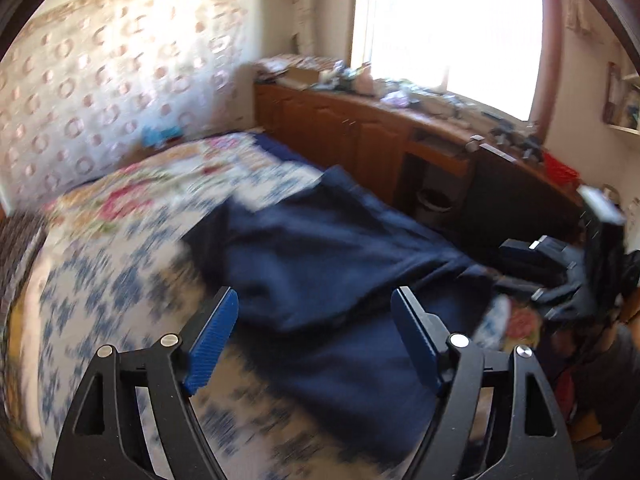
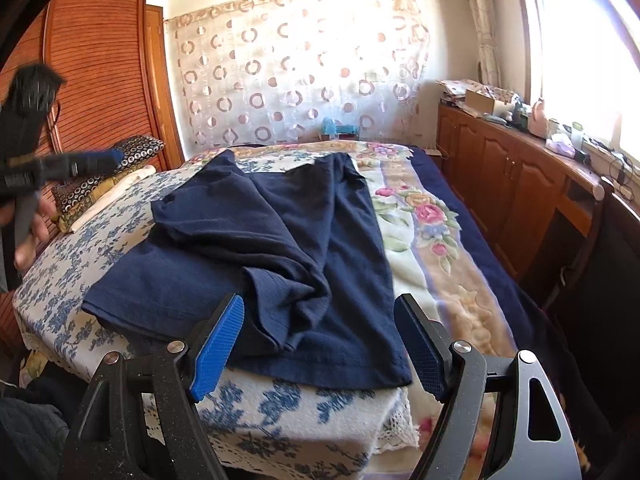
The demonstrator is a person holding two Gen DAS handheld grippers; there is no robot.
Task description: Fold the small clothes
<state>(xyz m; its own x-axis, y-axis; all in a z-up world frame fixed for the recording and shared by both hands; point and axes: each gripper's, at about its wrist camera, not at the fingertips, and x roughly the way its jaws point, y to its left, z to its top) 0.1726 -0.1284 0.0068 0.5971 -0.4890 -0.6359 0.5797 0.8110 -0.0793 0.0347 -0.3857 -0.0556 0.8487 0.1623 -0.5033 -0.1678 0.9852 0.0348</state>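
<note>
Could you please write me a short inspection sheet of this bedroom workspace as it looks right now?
Surface: bed under a blue-and-white floral cover, flowered blanket alongside.
Job's things: navy garment spread on the bed, rumpled, partly folded over itself.
Clutter: patterned pillows at the bed's far left; boxes and bottles on the wooden cabinet.
Grippers: left gripper open above the garment, nothing between its fingers; right gripper open at the garment's near edge, empty.
Cables: cords on the cabinet's near end.
Surroundings: circle-patterned curtain, bright window, wooden wardrobe.

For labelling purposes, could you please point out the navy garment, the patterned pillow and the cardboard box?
navy garment (image 2: pixel 256 240), right wrist view, rumpled middle.
patterned pillow (image 2: pixel 132 156), right wrist view, top face.
cardboard box (image 2: pixel 478 101), right wrist view, side.
</note>
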